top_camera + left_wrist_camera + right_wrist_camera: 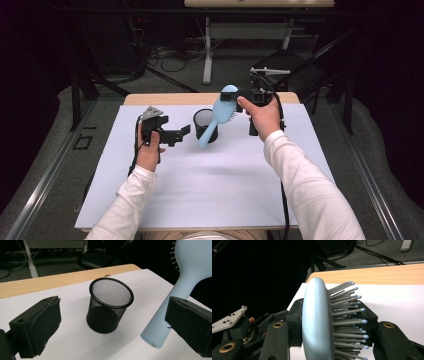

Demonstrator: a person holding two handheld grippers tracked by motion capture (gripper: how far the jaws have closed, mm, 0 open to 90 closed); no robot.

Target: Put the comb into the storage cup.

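- Hairbrush (220,112): a pale blue paddle brush, held up off the counter (200,190) with its handle slanting down toward the black mesh cup (204,124). The handle's end hangs just beside the cup's wall on the outside, not over its mouth.
- The right gripper (239,95) has its fingers clenched on the brush head; in the right gripper view one pad sits against the smooth back and the other among the bristles (347,315).
- The left gripper (184,133) stands with its fingers released and spread wide. In the left gripper view the cup stands upright between them, well ahead, and nothing is gripped; the handle (162,322) passes just in front of one pad.
- Done, by the look of it: the brush is picked up, carried to the cup and tilted handle-down.
- Left, I judge: shift the handle end over the rim (111,292), lower it inside, then let go of the head. The cup is empty so far.
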